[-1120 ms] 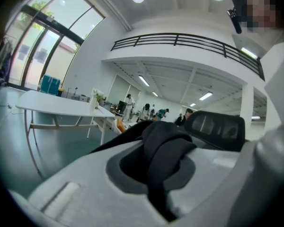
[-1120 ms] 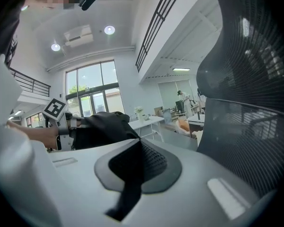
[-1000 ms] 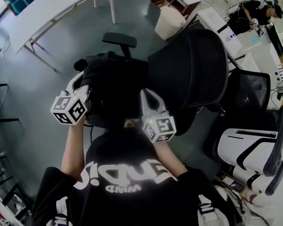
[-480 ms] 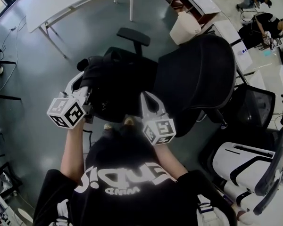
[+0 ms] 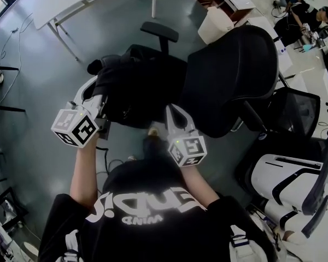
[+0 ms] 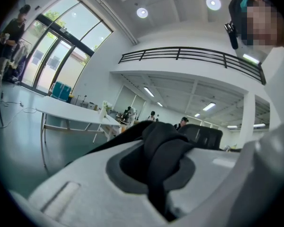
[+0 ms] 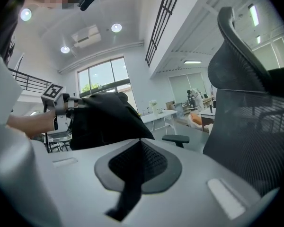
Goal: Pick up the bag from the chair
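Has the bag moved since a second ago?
Yes. The bag has drawn back toward the person, away from the chair's armrest.

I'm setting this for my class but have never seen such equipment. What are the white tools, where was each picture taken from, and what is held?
There is no robot: a person holds a two-jaw gripper in each hand. The top-down picture comes from a camera on the person's head. The other two come from cameras riding on each gripper, looking along its jaws. The left gripper and the right gripper are each shut on black fabric of the bag, which hangs between them next to the black mesh chair. Whether the bag has cleared the seat cannot be told.
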